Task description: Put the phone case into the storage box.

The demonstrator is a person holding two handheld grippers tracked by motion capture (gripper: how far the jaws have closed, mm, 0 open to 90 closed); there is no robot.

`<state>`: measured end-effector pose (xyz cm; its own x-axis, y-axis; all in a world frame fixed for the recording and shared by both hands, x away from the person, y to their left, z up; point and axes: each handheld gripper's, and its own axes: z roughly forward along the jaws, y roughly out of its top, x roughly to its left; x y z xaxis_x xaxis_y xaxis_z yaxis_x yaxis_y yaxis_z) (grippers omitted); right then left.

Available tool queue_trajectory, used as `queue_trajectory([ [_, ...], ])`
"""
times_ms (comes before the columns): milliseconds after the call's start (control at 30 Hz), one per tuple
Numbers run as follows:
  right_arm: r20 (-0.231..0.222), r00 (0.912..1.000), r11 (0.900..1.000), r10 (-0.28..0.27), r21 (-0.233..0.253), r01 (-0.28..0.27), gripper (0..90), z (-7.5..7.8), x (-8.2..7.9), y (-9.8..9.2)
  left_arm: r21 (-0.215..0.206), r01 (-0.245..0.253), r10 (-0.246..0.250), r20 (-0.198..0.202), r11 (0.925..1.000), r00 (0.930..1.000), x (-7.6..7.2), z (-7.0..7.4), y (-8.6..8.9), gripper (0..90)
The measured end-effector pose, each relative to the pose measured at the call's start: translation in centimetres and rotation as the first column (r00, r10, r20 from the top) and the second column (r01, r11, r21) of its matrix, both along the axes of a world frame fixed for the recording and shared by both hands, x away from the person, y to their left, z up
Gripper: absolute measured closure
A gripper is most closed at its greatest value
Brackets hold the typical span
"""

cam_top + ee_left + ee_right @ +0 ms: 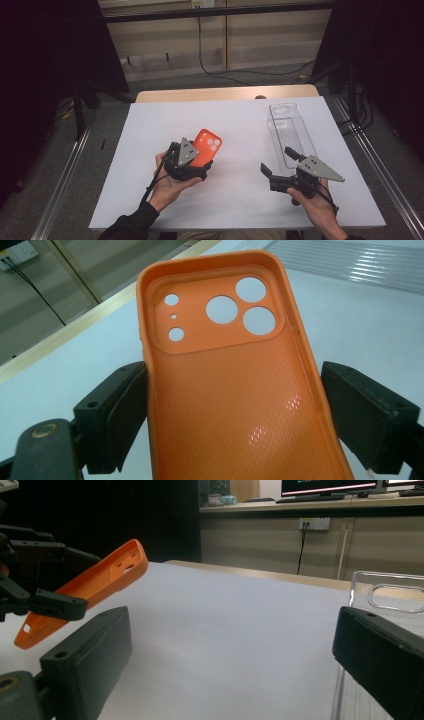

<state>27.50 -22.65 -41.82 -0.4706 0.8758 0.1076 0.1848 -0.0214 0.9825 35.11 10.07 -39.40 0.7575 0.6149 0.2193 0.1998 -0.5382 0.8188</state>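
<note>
Between clenched left tongs (199, 167), orange phone case (206, 148) angled up-forward; right tongs (280, 163) released

We saw a white sheet (150, 150) covering most of a wooden table (225, 93), whose bare edge showed along the far side. Beyond it a black cable (235, 75) trailed across the grey floor. Metal rails (65, 175) ran along both sides. In the right gripper view a wall socket (314, 523) sat under a counter (300, 505) — monitors (330, 487) stood on top.
</note>
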Motion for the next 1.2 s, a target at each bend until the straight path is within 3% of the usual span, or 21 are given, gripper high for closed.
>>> queue_trajectory([
  [33,0.013,0.9999,1.000,0.005,0.000,-0.005,1.5,0.0,0.0,0.2,-0.006,0.005,-0.005,0.002,1.0000,1.0000,-0.1,0.0,-0.1,14.0],
  [133,-0.031,0.9987,0.999,0.040,0.021,-0.039,1.4,0.1,0.2,0.7,-0.006,0.014,-0.014,0.009,0.9999,0.9999,-0.5,0.0,-0.6,14.0],
  [233,-0.041,0.9981,0.999,0.045,0.017,-0.045,1.7,0.1,0.4,1.1,-0.002,0.025,-0.025,0.014,0.9997,0.9996,-0.7,0.0,-0.9,14.0],
  [333,-0.106,0.9927,0.998,0.057,0.026,-0.054,2.1,0.2,0.6,1.4,-0.003,0.027,-0.027,0.011,0.9996,0.9996,-0.6,0.0,-1.2,14.0],
  [400,-0.162,0.9851,0.998,0.060,0.005,-0.060,1.8,0.4,0.9,1.5,-0.010,0.021,-0.021,0.009,0.9997,0.9997,-0.3,-0.1,-1.4,14.0],
  [467,-0.179,0.9816,0.998,0.066,0.002,-0.067,2.0,0.6,1.1,1.6,-0.012,0.022,-0.022,0.016,0.9997,0.9996,0.0,-0.2,-2.0,14.0],
  [567,-0.182,0.9808,0.997,0.070,-0.007,-0.073,2.1,0.9,1.3,1.6,-0.009,0.024,-0.024,0.023,0.9997,0.9995,0.1,-0.4,-2.4,14.0],
  [700,-0.212,0.9726,0.994,0.095,-0.025,-0.102,2.2,1.3,1.8,1.7,-0.016,0.023,-0.023,0.039,0.9996,0.9990,0.5,-0.3,-3.3,14.0],
  [733,-0.232,0.9665,0.991,0.110,-0.046,-0.124,2.1,1.4,2.1,1.8,-0.018,0.021,-0.020,0.044,0.9996,0.9988,0.6,-0.2,-3.5,14.0],
  [800,-0.240,0.9644,0.991,0.111,-0.049,-0.127,2.1,1.4,2.2,1.9,0.000,0.028,-0.028,0.055,0.9996,0.9981,0.7,0.0,-4.0,14.0],
  [900,-0.237,0.9649,0.990,0.114,-0.055,-0.130,2.4,1.4,2.3,2.3,0.001,0.036,-0.036,0.069,0.9994,0.9970,0.3,0.1,-4.0,14.0],
  [1200,-0.274,0.9528,0.988,0.131,-0.040,-0.147,2.9,1.8,2.8,3.0,-0.017,0.038,-0.036,0.093,0.9991,0.9950,-1.4,-0.6,-3.9,14.0],
])
